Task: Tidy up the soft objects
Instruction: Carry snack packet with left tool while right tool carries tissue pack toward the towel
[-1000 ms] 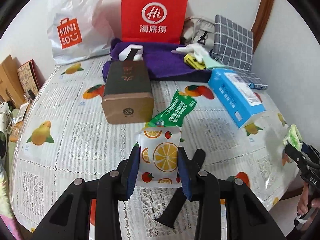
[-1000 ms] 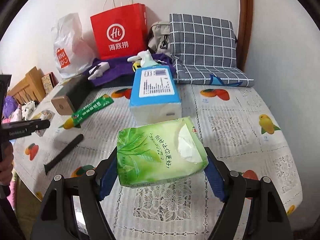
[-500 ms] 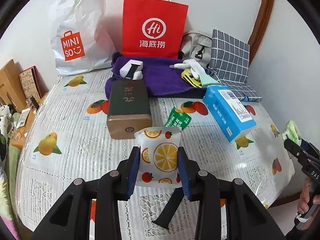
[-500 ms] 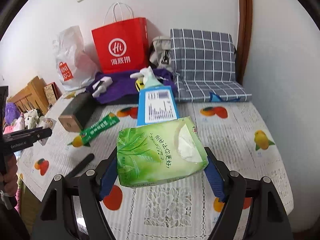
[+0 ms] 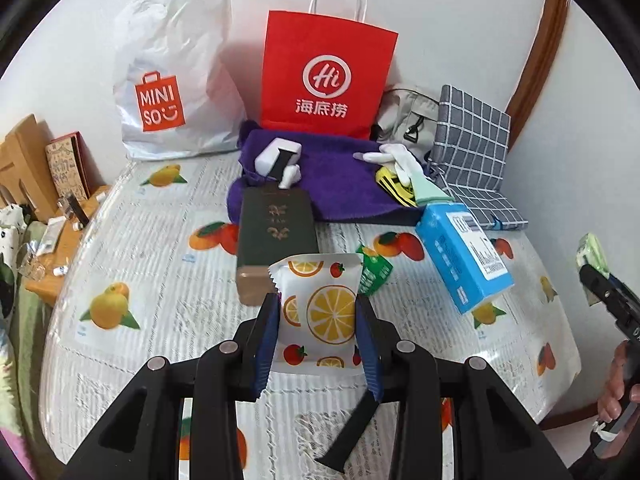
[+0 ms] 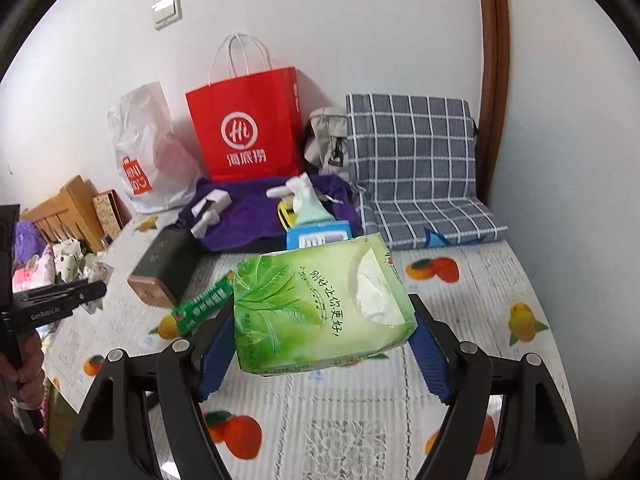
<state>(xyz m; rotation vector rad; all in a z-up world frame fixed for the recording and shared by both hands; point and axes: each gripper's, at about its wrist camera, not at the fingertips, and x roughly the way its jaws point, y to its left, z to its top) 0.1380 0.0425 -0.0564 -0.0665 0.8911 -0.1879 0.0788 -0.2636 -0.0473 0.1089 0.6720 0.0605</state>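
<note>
The left tongs [image 5: 316, 336] are clamped on a small white sachet printed with orange slices [image 5: 320, 312], held above the fruit-patterned surface [image 5: 160, 280]. Only the left view shows the whole blue tissue box [image 5: 464, 256]. The right tongs [image 6: 320, 340] grip a soft green pack of tissues [image 6: 316, 312], which hides most of that box; only this view shows the wall switch [image 6: 166, 11].

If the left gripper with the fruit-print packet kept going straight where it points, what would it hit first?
Probably the dark green rectangular box lying just beyond the left gripper and its white fruit-print packet, though depth is hard to judge.
</note>
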